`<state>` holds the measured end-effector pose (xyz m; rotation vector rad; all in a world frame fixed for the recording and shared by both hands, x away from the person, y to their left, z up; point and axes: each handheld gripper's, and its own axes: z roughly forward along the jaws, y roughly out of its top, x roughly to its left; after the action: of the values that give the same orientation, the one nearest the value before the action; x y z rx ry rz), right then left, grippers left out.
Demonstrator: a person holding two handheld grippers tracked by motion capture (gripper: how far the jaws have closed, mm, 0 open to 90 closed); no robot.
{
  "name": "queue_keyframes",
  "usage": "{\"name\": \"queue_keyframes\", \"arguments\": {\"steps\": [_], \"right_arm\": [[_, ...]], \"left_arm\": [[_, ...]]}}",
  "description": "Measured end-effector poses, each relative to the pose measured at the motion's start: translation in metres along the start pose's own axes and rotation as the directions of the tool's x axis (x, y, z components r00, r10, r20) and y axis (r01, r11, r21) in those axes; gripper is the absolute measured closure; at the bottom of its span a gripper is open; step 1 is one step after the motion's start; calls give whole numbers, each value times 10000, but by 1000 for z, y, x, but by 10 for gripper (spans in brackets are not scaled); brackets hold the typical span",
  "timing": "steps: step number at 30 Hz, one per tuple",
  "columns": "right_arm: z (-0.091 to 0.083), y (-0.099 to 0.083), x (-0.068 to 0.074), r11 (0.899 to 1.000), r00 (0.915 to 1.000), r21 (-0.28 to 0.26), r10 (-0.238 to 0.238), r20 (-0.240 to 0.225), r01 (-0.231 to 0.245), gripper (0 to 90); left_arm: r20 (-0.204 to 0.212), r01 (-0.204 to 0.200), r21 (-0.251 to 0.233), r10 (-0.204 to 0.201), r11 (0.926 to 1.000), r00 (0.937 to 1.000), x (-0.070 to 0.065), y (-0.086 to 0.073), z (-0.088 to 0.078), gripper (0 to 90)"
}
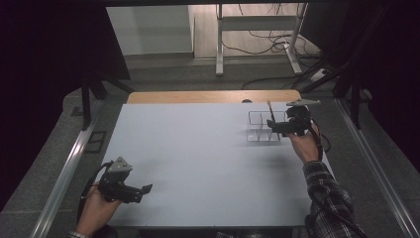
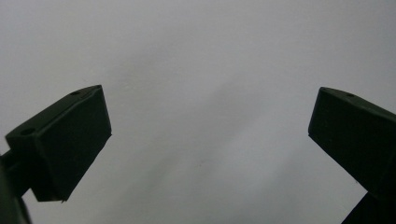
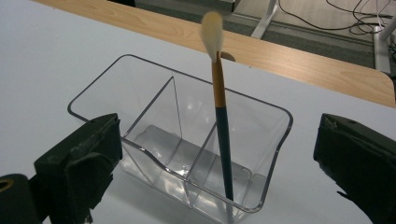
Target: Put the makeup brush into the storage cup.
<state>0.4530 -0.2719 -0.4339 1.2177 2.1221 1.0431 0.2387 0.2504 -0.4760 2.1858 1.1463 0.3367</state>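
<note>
Beside the organizer, high view: the clear plastic three-compartment organizer [image 1: 263, 127] sits on the pale grey table top [image 1: 198, 163] near its far right corner, just before the light wooden strip [image 1: 213, 96].
Brush, high view: the thin makeup brush with dark handle, gold ferrule and pale bristles [image 1: 271, 115] stands in the organizer's right end, leaning slightly.
Right gripper, high view: the right gripper [image 1: 275, 128] hovers just right of the organizer.
Left gripper, high view: the left gripper [image 1: 144, 190] rests well away from the organizer, at the near left edge.
Left gripper view: jaws stand wide over bare matte table, nothing between them.
Right gripper view: jaws spread wide, flanking the organizer [image 3: 187, 140] without touching; the brush [image 3: 220, 116] stands free in the right-hand compartment.
Handling: the brush looks light, stiff and slim with a smooth, likely slippery handle; best pinched mid-handle below the ferrule, never on the soft bristles.
Organizer feel: rigid, glossy, light enough to slide or tip if nudged.
</note>
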Motion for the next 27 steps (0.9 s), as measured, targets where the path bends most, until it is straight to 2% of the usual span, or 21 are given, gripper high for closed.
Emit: {"name": "queue_keyframes", "arguments": {"steps": [15, 27], "right_arm": [[-13, -7, 6, 9995, 9991, 183, 251, -345, -245, 1], [-22, -12, 16, 9996, 9983, 284, 65, -583, -49, 0]], "left_arm": [[90, 195, -92, -194, 9998, 9998, 1, 0, -1, 0], [49, 252, -94, -252, 9996, 9997, 2, 0, -2, 0]]}}
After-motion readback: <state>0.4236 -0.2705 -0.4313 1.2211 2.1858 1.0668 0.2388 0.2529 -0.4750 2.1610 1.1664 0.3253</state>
